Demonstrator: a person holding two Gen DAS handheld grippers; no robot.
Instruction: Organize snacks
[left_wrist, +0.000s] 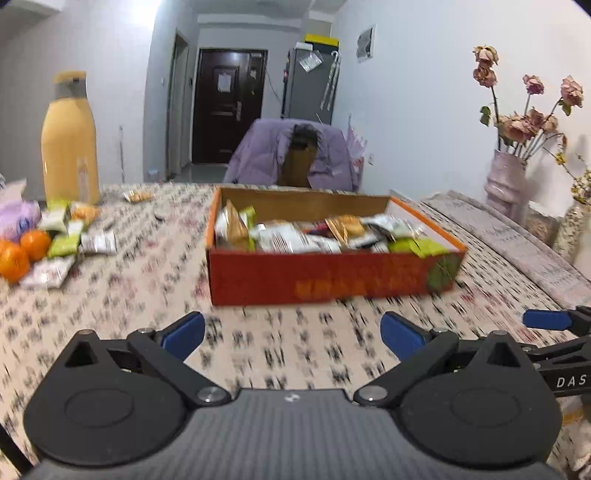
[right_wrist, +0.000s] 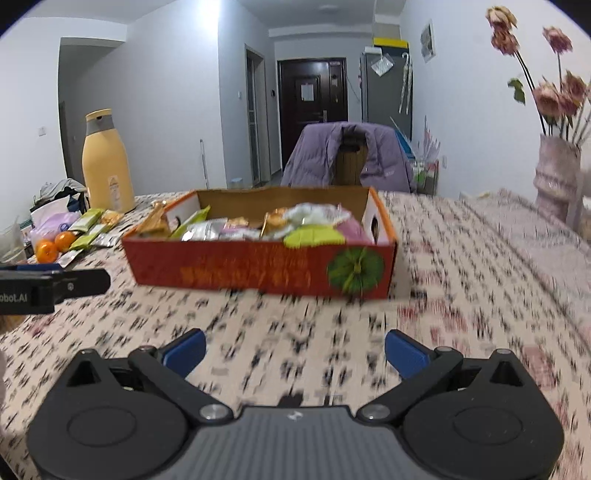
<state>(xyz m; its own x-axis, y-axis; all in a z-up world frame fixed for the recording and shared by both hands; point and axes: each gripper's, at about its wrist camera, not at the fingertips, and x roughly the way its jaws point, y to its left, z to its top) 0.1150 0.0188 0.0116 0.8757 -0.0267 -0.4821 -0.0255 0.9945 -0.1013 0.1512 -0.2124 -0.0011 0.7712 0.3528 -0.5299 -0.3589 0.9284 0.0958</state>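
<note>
red box, shallow, open top, brown cardboard inside, orange rim, green pumpkin print on the front right corner. sits flat mid-table, long side facing the cameras. right end wall has a handle cutout (right wrist view). box is about full: mixed packets, white, green, orange and pink, piled loosely, some poking above the rim. loose pile of green and white packets lies well apart, far left on the table, just beside two oranges. one more small packet lies alone further back, left of the box.
</note>
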